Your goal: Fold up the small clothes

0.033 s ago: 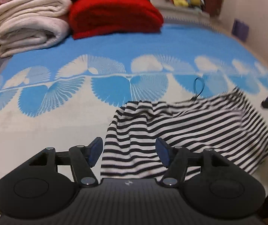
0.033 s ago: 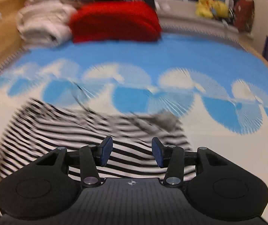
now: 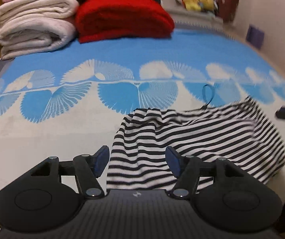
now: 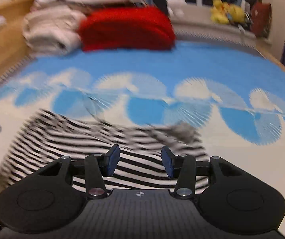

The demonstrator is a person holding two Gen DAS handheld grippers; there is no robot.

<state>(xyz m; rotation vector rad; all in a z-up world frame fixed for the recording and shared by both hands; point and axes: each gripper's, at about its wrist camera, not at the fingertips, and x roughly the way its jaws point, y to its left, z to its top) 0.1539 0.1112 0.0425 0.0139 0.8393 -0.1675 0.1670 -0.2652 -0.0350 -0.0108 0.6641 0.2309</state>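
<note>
Left gripper (image 3: 137, 160): jaws apart and opening, striped fabric lying between the blue pads (image 3: 100, 159) but not pinched. Right gripper (image 4: 140, 160): same, jaws apart and opening over the cloth, nothing clamped. Right view is motion-blurred, so contact there is a read, not certain.

The black-and-white striped garment (image 3: 202, 135) sits on the bed's patterned blue-and-white cover (image 3: 62, 131), toward the near edge. It is bunched, with a raised ridge along its far side and a dark hanging loop (image 3: 208, 95) sticking out past that edge.

Risks from here:
- Both grippers let go at once, so the fold is probably unsupported; soft knit may spring back or slump unevenly.
- The bunched ridge likely means layers are not aligned. Any next fold would lock in the crease.
- Pads are close to the fabric while opening, so a pad could drag a layer on withdrawal and undo the fold.
- The loop could snag a finger on the next pass.
- The garment is near the bed's front edge, so a careless pull could slide it off.

Folded red blanket (image 3: 122, 18) and cream blankets (image 3: 34, 27) at the far edge are well apart and not a factor.
</note>
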